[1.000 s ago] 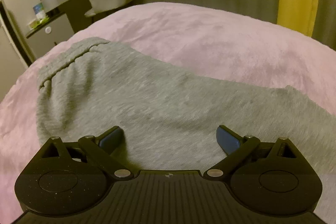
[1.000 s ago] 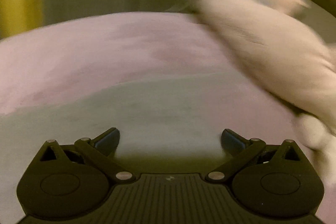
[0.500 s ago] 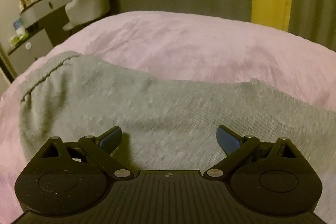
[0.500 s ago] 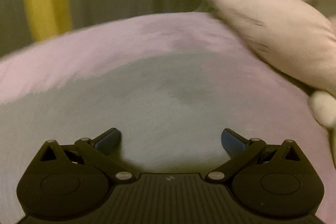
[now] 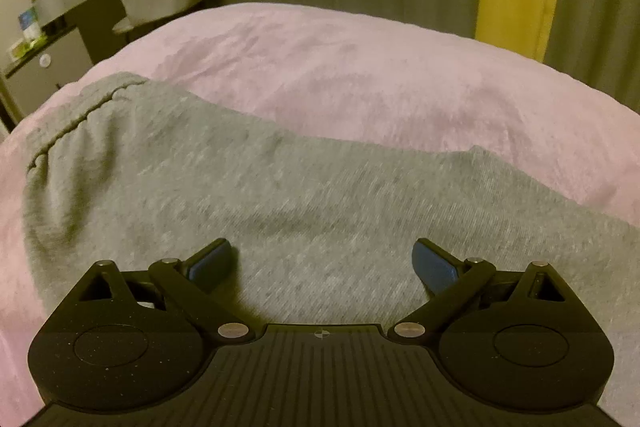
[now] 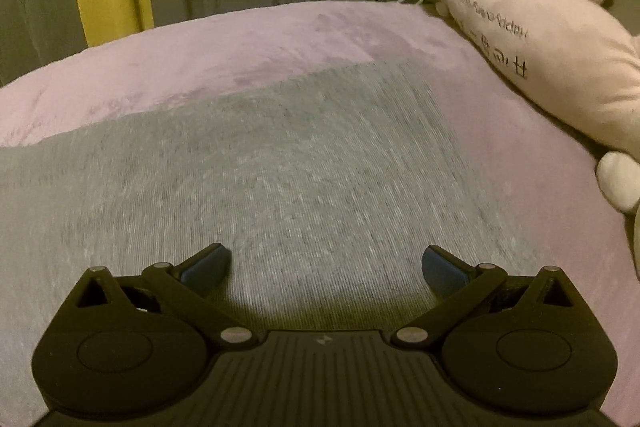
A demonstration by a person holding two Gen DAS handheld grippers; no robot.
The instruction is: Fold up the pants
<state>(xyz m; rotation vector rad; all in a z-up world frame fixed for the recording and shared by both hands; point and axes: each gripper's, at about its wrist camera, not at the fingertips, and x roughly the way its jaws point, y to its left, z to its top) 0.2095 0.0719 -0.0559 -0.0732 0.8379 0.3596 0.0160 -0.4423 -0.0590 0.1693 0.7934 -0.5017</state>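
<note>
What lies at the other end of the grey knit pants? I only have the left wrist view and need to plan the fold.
Observer: In the right wrist view, the grey knit pants end in a straight edge, flat on the pink plush bedspread.
Operator: Anything near that end?
Observer: Yes, a long pale pink plush pillow with printed lettering lies just right of it, apart from the fabric.
Operator: Is the right gripper holding anything?
Observer: No. The right gripper has its jaws wide open above the fabric, nothing between them.
</note>
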